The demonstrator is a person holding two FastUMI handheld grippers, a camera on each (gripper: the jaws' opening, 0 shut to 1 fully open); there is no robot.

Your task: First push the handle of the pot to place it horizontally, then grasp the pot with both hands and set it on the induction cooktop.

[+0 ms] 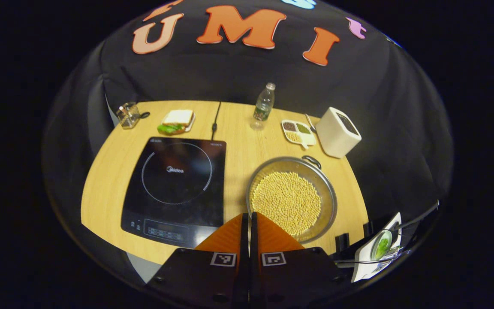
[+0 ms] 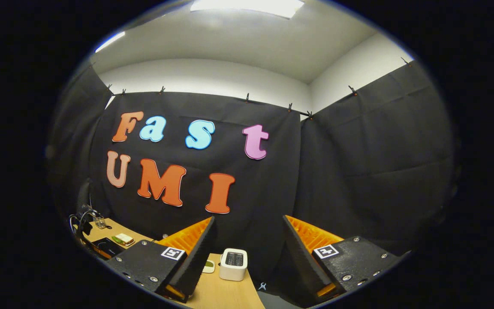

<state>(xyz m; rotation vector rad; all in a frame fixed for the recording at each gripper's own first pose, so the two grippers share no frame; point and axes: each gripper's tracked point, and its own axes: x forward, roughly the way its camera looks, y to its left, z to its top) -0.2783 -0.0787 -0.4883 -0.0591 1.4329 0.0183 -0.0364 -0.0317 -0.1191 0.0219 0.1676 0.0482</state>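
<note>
A: How many things sit on the table (image 1: 238, 141)?
B: In the left gripper view: one pot (image 1: 292, 197) full of pale beans, near right; one induction cooktop (image 1: 174, 189) to its left, apart from it; one sandwich on a plate (image 1: 177, 121) at the far side; one clear bottle (image 1: 264, 103); one divided dish (image 1: 298, 131) with three fillings; one white toaster (image 1: 338, 132) far right; one small clear holder (image 1: 128, 115) far left.
A: The pot's handle (image 1: 311, 161)?
B: One dark loop shows on the far rim, toward the toaster.
A: Any writing?
B: The cooktop bears a logo at the ring's centre and small print at the corners, too small to read.
A: The grippers?
B: The left gripper (image 1: 249, 223) hangs over the pot's near rim with its fingers pressed together, holding nothing. The right gripper (image 2: 249, 240) points at the booth wall, fingers spread wide, with the toaster between them farther off.
</note>
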